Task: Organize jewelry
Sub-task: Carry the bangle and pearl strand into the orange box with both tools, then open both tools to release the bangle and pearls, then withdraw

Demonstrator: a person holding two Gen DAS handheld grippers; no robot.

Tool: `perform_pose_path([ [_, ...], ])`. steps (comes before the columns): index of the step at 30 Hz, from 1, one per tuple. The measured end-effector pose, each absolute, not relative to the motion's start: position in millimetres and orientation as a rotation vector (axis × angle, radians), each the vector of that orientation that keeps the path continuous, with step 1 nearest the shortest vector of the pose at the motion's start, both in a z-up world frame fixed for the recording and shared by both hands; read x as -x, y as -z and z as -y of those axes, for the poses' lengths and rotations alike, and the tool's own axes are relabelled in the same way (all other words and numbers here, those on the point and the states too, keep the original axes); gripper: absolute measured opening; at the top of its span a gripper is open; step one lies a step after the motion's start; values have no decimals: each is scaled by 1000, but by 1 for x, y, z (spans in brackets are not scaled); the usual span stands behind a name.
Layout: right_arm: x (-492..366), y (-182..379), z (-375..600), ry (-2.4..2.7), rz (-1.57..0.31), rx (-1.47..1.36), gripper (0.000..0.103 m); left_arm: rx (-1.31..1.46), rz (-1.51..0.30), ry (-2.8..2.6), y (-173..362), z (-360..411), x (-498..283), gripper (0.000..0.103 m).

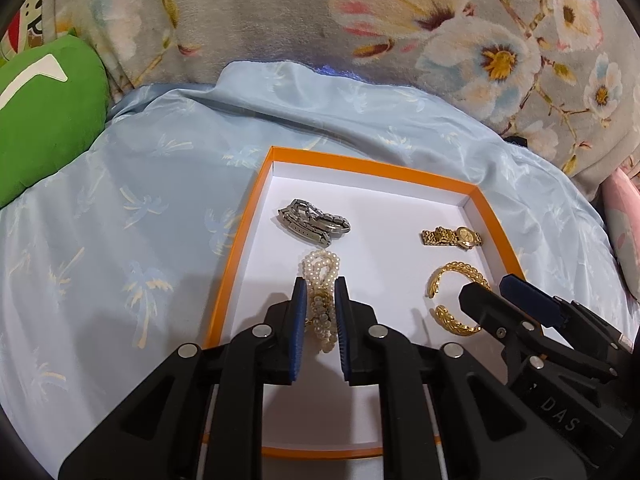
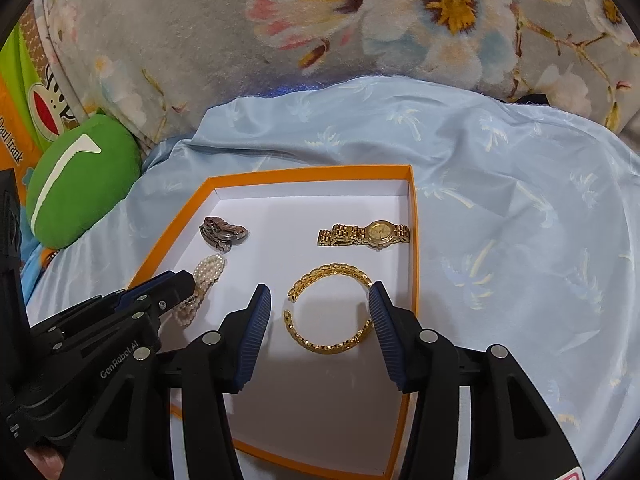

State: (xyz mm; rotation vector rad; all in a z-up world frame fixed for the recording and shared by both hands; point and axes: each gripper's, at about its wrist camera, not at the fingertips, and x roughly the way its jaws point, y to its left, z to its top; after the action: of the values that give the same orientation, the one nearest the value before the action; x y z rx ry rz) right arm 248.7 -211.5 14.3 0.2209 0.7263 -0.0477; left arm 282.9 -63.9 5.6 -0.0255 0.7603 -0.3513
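Orange-rimmed tray (image 1: 240,248) with jewelry, sitting on shiny blue cloth (image 1: 120,220)

Left gripper (image 1: 322,292) angles down, ribbed pads clenched on the beaded pearl strand (image 1: 322,264) in the tray. Right gripper (image 2: 318,300) straddles the open gold bangle (image 2: 328,312), touching one side, not squeezing. A silver watch (image 1: 314,222) and a gold watch (image 2: 366,234) lie behind.

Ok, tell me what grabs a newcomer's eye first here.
The orange-rimmed box on pale blue cloth, with four pieces inside. The left gripper pinches the pearl strand at front left; the right gripper straddles the gold bangle. Behind lie a silver watch and gold watch.
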Motion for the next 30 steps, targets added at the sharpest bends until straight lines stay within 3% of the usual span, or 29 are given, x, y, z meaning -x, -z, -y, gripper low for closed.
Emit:
perform_pose_path([
  [14,-213,-23,213,103,-658,-226,50,-10,-706,325,-14,61,-250,14],
  [30,-112,-14,209,114,-683,-292,52,52,-650,313,-13,-1,-141,20],
])
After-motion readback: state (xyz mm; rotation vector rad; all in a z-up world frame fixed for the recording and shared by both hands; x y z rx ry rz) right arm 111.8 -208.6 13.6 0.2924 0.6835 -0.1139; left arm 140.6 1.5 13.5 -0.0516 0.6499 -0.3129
